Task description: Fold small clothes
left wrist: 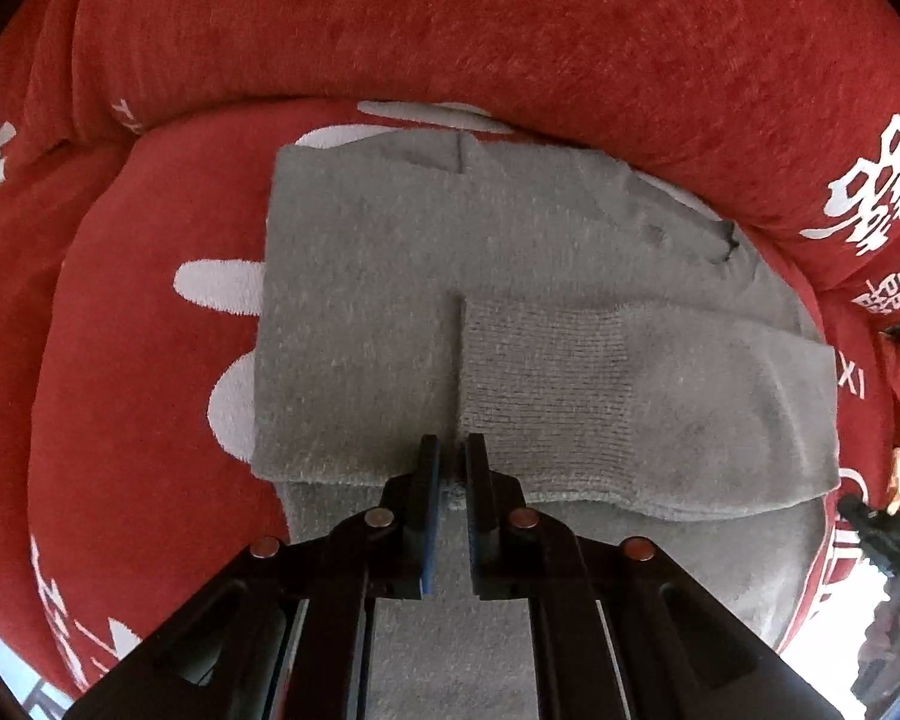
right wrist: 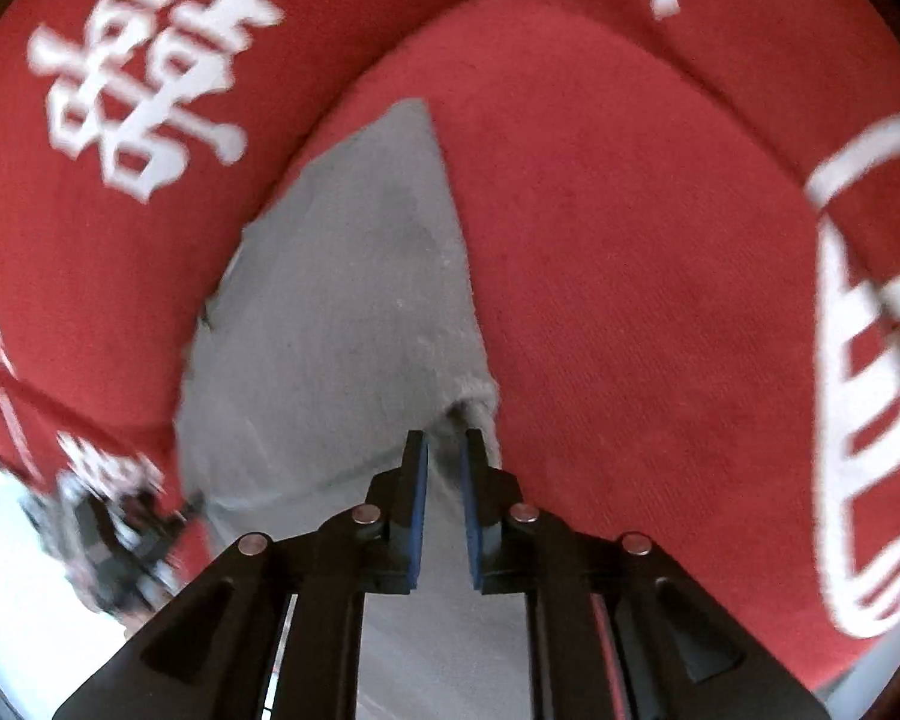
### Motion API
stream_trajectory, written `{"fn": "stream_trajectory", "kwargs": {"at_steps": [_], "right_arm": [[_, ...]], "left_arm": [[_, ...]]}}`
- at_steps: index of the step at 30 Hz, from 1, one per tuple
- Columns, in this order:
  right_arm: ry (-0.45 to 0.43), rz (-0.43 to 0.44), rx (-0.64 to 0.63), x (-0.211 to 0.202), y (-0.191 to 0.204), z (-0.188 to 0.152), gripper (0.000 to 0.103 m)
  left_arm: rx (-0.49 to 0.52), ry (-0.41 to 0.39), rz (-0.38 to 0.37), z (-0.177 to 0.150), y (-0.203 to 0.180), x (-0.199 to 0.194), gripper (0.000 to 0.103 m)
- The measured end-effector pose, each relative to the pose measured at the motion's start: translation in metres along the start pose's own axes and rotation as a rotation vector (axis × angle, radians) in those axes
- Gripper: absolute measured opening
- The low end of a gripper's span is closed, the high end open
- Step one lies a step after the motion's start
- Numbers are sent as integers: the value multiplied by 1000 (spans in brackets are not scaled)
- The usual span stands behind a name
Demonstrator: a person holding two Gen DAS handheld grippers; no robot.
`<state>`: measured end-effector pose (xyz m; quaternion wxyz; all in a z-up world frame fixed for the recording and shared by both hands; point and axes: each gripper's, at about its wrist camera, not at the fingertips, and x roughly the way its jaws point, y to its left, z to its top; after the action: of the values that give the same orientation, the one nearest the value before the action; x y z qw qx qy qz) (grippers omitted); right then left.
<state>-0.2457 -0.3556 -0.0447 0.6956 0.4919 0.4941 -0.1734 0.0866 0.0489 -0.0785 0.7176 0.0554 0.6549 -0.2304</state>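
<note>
Both grippers' fingers pinching grey sock (left wrist: pixel 390 276), red cushion (right wrist: pixel 630 240) printed "囍"

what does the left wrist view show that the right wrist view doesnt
Only the left wrist view shows the grey garment laid out wide, with a ribbed panel folded across it and a dark mark near its far right corner. Only the right wrist view shows a large white character on the red cloth. Both show grey fabric on red printed cloth, pinched between nearly closed jaws.
</note>
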Motion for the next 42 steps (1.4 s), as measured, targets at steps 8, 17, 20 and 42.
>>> {"fn": "stream_trajectory", "kwargs": {"at_steps": [8,17,20,42], "right_arm": [[-20,81,69,18,-17,55,49],[-11,26,-70,27,8,80,8],[18,-92,-148,38,12,80,8],[5,-168,-108,5,50,11,13]], "left_arm": [[-8,-23,33,1,-6,-12,9],[12,-18,50,0,-14,-10,9],[1,-8,61,0,-14,-4,9],[35,47,93,-31,-16,-22,9]]}}
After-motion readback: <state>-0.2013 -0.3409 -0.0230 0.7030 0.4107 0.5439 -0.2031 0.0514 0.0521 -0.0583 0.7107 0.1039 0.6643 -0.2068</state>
